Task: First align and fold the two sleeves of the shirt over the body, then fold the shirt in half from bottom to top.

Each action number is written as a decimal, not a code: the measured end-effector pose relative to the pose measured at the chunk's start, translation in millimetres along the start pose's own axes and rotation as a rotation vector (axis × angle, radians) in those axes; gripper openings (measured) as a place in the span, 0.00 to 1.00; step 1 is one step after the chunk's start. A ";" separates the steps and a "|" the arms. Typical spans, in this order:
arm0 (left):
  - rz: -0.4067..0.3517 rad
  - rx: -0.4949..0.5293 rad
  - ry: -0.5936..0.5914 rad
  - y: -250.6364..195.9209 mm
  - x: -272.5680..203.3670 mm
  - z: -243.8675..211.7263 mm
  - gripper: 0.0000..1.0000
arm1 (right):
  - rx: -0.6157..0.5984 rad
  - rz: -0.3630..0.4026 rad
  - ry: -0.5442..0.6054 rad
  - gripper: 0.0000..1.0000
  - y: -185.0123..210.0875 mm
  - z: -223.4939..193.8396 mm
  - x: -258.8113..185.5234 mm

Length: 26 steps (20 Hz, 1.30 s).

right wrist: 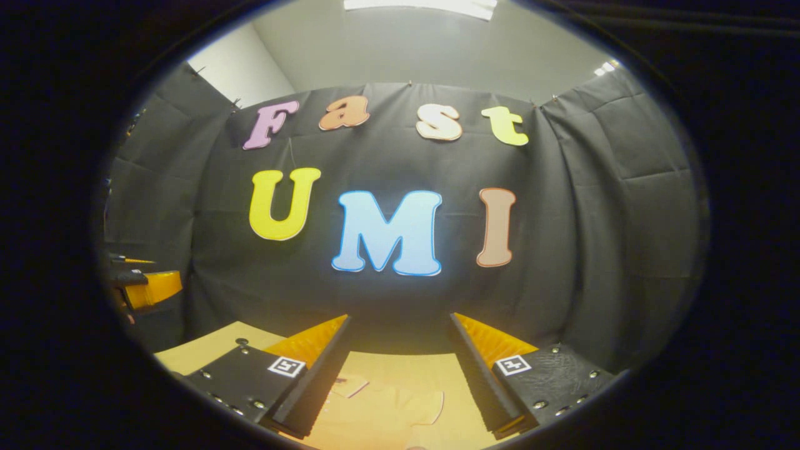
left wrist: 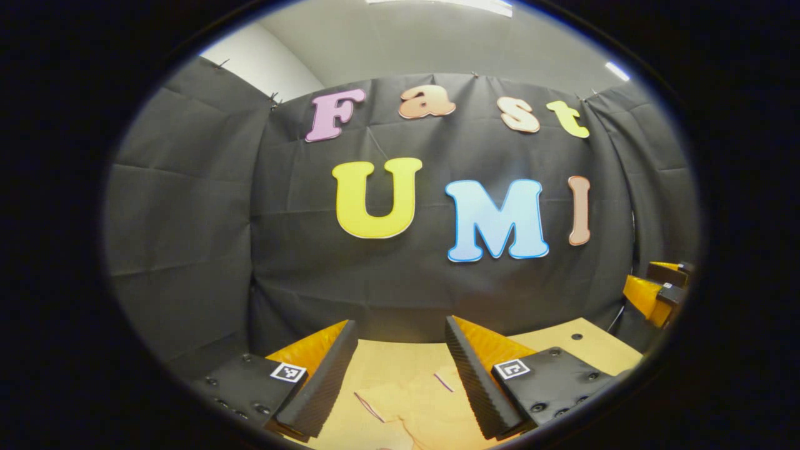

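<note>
1. In the left gripper view, the left gripper (left wrist: pixel 400 369) is held level above the worktop (left wrist: pixel 587 347) and aimed straight at the black cloth wall (left wrist: pixel 187 219); its two fingers rise from the lower left and lower right of the frame.
2. The jaws of the left gripper are spread wide apart, and nothing is held between them.
3. Between and below those fingers, at the bottom centre of the frame, the shirt (left wrist: pixel 406 406) is seen lying on the worktop as pale cloth with thin dark edge lines; which part of it this is cannot be told.
4. At the right edge of the same view, the other gripper is seen farther off, at about the same height.
5. In the right gripper view, the right gripper (right wrist: pixel 400 365) is likewise held level and pointed at the cloth wall, with its fingers entering from the bottom of the frame.
6. Its jaws are also set wide open and are closed on nothing.
7. The shirt (right wrist: pixel 387 400) is seen at the bottom centre of this view, flat on the worktop (right wrist: pixel 206 350) beneath the gap between the fingers.
8. At the left edge of the right gripper view, the other gripper is seen well apart.
</note>
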<state>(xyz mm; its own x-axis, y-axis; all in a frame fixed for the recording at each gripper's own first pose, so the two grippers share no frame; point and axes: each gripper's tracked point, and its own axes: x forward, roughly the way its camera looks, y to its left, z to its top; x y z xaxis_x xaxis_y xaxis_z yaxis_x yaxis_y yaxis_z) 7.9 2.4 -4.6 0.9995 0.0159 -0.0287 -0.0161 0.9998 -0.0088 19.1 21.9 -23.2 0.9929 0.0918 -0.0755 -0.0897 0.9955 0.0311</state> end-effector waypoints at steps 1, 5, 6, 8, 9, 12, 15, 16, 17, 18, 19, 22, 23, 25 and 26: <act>0.000 0.001 0.001 -0.1 1.3 -0.6 0.94 | 0.002 0.001 0.010 0.95 -0.5 -3.9 3.8; -0.005 0.004 0.004 -4.5 8.7 -0.5 0.94 | 0.010 -0.001 0.071 0.96 -11.4 -27.7 25.5; -0.007 0.006 0.005 -5.1 10.2 -0.9 0.94 | 0.013 -0.001 0.093 0.95 -15.1 -35.2 32.8; -0.006 0.010 0.005 -5.5 12.6 -0.2 0.94 | 0.018 -0.007 0.147 0.95 -24.2 -56.6 50.6; -0.004 0.013 0.007 -5.8 13.7 0.2 0.94 | 0.023 -0.013 0.172 0.95 -29.0 -68.0 59.7; 0.002 0.019 0.014 -3.3 17.2 -3.4 0.94 | 0.047 -0.033 0.253 0.96 -44.0 -104.9 88.1; 0.013 0.024 0.026 -0.2 21.1 -4.3 0.94 | 0.057 -0.053 0.345 0.95 -57.0 -149.5 112.1; 0.019 0.025 0.028 1.5 21.8 -6.3 0.94 | 0.058 -0.057 0.377 0.96 -60.5 -165.1 119.8; 0.025 0.026 0.032 3.0 22.4 -7.6 0.94 | 0.058 -0.059 0.413 0.96 -62.5 -182.2 126.6; 0.031 0.029 0.036 4.7 23.8 -8.2 0.94 | 0.061 -0.060 0.448 0.96 -64.9 -198.8 132.7; 0.037 0.031 0.040 5.6 25.1 -9.3 0.94 | 0.059 -0.062 0.491 0.96 -67.3 -217.0 135.9; 0.061 0.039 0.050 12.0 25.3 -12.6 0.94 | 0.058 -0.069 0.600 0.96 -77.4 -269.1 138.0; 0.070 0.040 0.055 14.5 26.2 -13.9 0.93 | 0.057 -0.073 0.632 0.96 -80.5 -284.3 136.8; 0.087 0.043 0.067 17.2 26.1 -17.2 0.93 | 0.056 -0.075 0.698 0.96 -81.0 -320.1 135.4; 0.094 0.044 0.072 19.7 27.2 -18.8 0.94 | 0.063 -0.075 0.725 0.96 -81.2 -332.4 135.1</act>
<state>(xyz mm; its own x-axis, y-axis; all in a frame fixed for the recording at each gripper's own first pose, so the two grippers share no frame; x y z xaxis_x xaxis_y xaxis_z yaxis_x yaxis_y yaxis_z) 34.3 22.4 -24.3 0.9889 0.1105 -0.0993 -0.1069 0.9934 0.0410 134.5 -38.5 -367.2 0.6929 0.0383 -0.7200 0.0025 0.9985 0.0555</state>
